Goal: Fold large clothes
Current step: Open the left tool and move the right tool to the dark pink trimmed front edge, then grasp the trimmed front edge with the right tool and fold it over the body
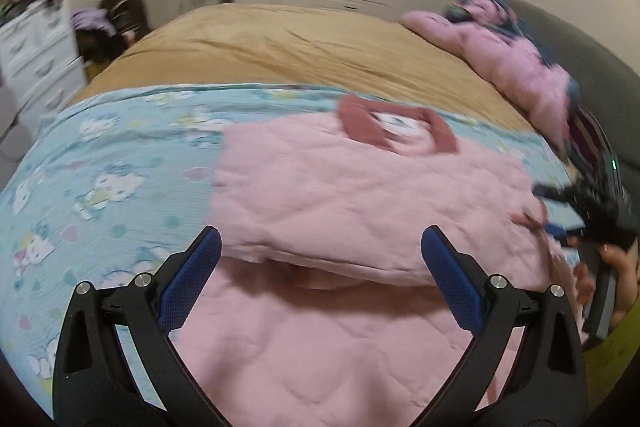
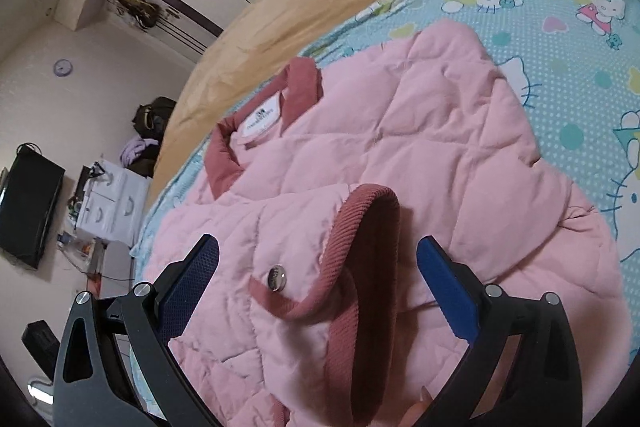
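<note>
Left to right across the bed: the blue cartoon-print sheet (image 1: 100, 163) lay bare on the left, over a tan blanket (image 1: 280, 43). The pink quilted jacket (image 1: 340, 187) lay flat on the sheet at centre, collar (image 1: 360, 125) toward the far side, one layer already lying over the body as a soft fold edge across the near part.

Left gripper (image 1: 320, 247) hovered above the jacket's near part, fingers (image 1: 196, 267) spread wide, nothing between them, no pad on cloth. Left view was motion-smeared, so exact fold geometry there was uncertain.

Right gripper (image 2: 318, 259) also stood with fingers (image 2: 444, 291) wide apart and empty, hanging over the sleeve cuff (image 2: 372, 227), dark-pink ribbed, beside a metal snap button (image 2: 276, 273). The sleeve lay across the jacket front. In the left view this gripper (image 1: 560, 211) appeared at the jacket's right edge.

At far right, a second heap of pink quilted cloth (image 1: 508, 63) lay on the blanket, well apart from the work.

Judged step: taking a fresh hold for the next fold

Notes for doing it well:
- pinch the cuff at its ribbed rim, clear of the snap, through both layers
- left should take the matching edge so both sides lift together
- padded fabric likely springs back; lay it flat and press the crease before letting go
- keep the collar square to the fold line
</note>
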`<state>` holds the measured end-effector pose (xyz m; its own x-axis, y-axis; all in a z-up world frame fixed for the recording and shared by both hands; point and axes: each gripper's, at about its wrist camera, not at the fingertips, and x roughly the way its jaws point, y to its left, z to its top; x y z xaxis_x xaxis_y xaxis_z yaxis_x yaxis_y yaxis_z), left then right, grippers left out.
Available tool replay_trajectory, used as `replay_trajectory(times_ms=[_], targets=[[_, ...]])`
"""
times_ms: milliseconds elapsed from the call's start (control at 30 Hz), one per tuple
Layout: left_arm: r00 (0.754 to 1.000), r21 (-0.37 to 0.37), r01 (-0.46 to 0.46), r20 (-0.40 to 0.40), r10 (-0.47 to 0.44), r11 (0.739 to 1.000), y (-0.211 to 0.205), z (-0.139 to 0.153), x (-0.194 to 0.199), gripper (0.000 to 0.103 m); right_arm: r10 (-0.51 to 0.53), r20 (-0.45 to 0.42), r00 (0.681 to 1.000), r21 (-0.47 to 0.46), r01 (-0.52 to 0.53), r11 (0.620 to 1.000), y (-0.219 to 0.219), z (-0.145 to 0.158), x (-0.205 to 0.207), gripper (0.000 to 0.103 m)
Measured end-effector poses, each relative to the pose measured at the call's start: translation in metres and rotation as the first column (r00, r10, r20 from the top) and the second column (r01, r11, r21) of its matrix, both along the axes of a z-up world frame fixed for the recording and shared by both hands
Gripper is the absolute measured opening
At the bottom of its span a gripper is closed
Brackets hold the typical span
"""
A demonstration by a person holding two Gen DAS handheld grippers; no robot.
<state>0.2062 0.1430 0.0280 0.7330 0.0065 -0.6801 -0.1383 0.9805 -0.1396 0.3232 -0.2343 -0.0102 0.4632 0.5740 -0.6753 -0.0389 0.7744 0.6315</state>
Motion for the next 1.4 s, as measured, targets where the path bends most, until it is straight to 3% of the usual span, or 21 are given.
replay_trajectory(times_ms=[167,267,333,400,467,567,667,800,967,1200,1400], targets=[[0.998,0.015,-0.07,-0.005,0.07,0.997,0.029,0.002,0.007,0.094,0.006,-0.014,1.0,-0.027,-0.006,1.0,0.009,-0.007,0.003,0.097],[0.996,0.01,-0.084,-0.016,0.084,0.996,0.038,0.001,0.019,0.094,0.007,0.011,1.0,-0.067,-0.006,0.998,0.014,-0.007,0.002,0.057],[0.996,-0.007,-0.086,-0.018,0.086,0.996,0.041,0.002,0.026,0.094,0.028,0.074,0.997,-0.082,-0.022,0.996,0.019,0.001,-0.002,0.023],[0.996,-0.025,-0.085,-0.012,0.084,0.996,0.045,0.003,0.031,0.094,0.072,0.167,0.983,-0.121,-0.052,0.991,0.024,0.019,-0.006,0.017],[0.997,-0.03,-0.083,-0.007,0.083,0.996,0.046,0.006,0.038,0.094,0.093,0.238,0.967,-0.15,-0.058,0.987,0.026,0.04,-0.007,0.016],[0.996,-0.029,-0.089,-0.006,0.089,0.996,0.045,0.008,0.048,0.094,0.162,0.367,0.916,-0.214,-0.086,0.973,0.03,0.085,-0.003,0.016],[0.996,-0.064,-0.088,-0.001,0.088,0.994,0.044,0.011,0.058,0.094,0.201,0.431,0.88,-0.263,-0.091,0.961,0.033,0.119,0.007,0.016],[0.999,-0.057,-0.048,-0.017,0.048,0.997,0.028,0.008,0.075,0.094,0.25,0.464,0.85,-0.335,-0.092,0.938,0.036,0.14,0.02,0.016],[0.998,-0.087,0.018,-0.054,-0.023,0.996,0.004,-0.007,0.093,0.094,0.269,0.451,0.851,-0.383,-0.088,0.919,0.035,0.136,0.028,0.016],[0.987,-0.143,0.107,-0.104,-0.123,0.984,-0.03,-0.038,0.108,0.094,0.239,0.399,0.885,-0.388,-0.073,0.919,0.026,0.111,0.029,0.016],[0.975,-0.167,0.133,-0.155,-0.159,0.977,-0.04,-0.061,0.114,0.074,0.224,0.367,0.903,-0.389,-0.07,0.919,0.021,0.099,0.033,0.016]])
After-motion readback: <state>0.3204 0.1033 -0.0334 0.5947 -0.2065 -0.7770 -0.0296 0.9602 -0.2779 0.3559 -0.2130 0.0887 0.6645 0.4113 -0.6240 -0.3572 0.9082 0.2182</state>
